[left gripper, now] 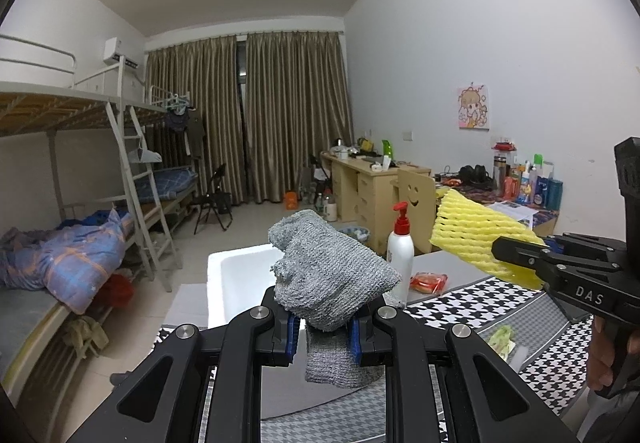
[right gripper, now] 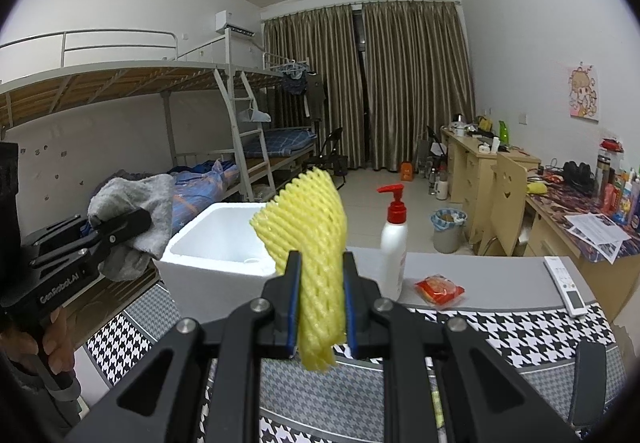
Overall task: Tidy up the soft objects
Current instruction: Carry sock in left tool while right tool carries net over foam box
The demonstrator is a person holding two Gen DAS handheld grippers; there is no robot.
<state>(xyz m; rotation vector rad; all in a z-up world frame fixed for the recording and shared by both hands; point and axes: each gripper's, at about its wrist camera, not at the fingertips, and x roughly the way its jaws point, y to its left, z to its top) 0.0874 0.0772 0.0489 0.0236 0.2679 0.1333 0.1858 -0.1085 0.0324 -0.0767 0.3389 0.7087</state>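
Observation:
My left gripper (left gripper: 325, 313) is shut on a grey knitted cloth (left gripper: 328, 275) and holds it up above the table; it also shows at the left of the right wrist view (right gripper: 132, 231). My right gripper (right gripper: 320, 275) is shut on a yellow foam net sleeve (right gripper: 308, 227), held upright above the table; it also shows at the right of the left wrist view (left gripper: 476, 239). A white foam box (right gripper: 212, 255), open at the top, stands beyond both grippers at the table's far left.
A white pump bottle with a red top (right gripper: 394, 243) and a red snack packet (right gripper: 439, 290) sit on the grey table (right gripper: 500, 275). A white remote (right gripper: 566, 285) lies at the right. A houndstooth cloth (right gripper: 500, 327) covers the near side. Bunk beds and desks stand behind.

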